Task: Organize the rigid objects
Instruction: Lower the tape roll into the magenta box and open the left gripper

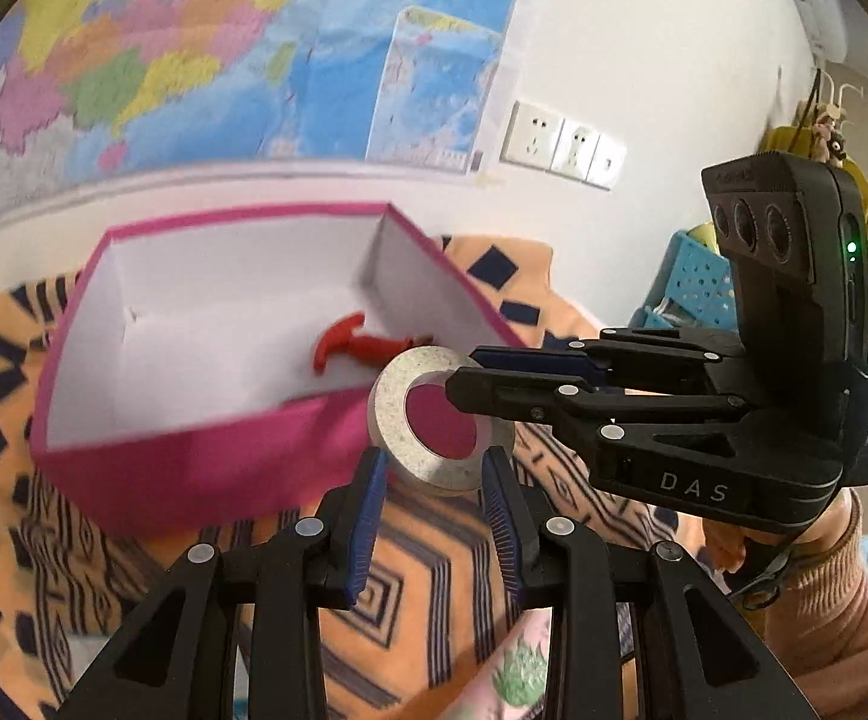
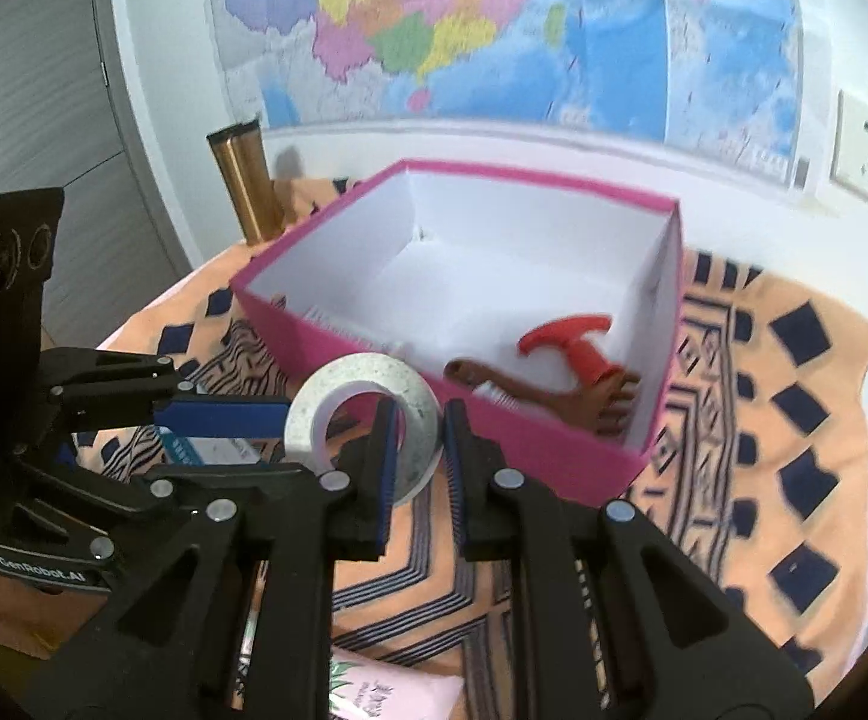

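A grey speckled ring [image 1: 401, 420] [image 2: 368, 378] hangs in the air just in front of the pink box [image 1: 206, 468] [image 2: 529, 444]. My right gripper [image 2: 420, 426] [image 1: 463, 375] is shut on the ring's rim, one finger through its hole. My left gripper [image 1: 434, 474] [image 2: 281, 417] straddles the ring's lower edge, jaws apart and seemingly not pressing it. Inside the box lie a red T-handled tool [image 1: 350, 345] [image 2: 577, 342] and a brown foot-shaped scratcher [image 2: 553, 399].
The box stands on an orange patterned cloth [image 1: 410, 594] [image 2: 751, 438]. A brass cylinder [image 2: 245, 186] stands behind the box at the left. A blue perforated basket [image 1: 694, 282] sits at the far right. A pink packet [image 2: 392, 690] lies at the near edge.
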Available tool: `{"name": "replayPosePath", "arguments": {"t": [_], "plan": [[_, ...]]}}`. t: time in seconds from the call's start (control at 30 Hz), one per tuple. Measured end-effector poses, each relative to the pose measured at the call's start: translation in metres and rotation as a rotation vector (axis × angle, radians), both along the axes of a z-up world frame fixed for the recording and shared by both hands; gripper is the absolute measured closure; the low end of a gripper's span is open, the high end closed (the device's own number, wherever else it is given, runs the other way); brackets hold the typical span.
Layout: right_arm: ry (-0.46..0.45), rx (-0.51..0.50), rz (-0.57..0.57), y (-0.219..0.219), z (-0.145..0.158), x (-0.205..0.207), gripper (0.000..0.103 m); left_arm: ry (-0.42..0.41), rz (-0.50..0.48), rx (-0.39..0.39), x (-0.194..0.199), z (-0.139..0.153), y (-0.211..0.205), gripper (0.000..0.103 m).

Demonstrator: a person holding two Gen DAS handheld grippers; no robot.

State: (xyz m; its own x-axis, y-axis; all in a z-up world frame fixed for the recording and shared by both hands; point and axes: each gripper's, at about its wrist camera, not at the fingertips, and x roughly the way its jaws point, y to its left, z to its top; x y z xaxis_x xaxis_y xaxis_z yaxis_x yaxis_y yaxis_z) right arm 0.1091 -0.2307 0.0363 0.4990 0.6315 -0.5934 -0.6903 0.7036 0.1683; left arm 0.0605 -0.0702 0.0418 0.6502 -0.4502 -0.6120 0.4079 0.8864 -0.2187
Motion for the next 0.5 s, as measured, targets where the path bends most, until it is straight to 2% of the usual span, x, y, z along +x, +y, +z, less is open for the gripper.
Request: {"name": "replayPosePath", "arguments": {"t": [0.27, 0.5], "plan": [[-0.062, -0.037, -0.038, 0.003, 0.015, 0.02, 0.086, -0.02, 0.023, 0.011, 0.025, 0.008, 0.001, 0.07], [-0.05, -0.046, -0.058, 0.006, 0.011, 0.042, 0.086, -0.008, 0.036, 0.022, 0.049, 0.004, 0.0, 0.07]]}}
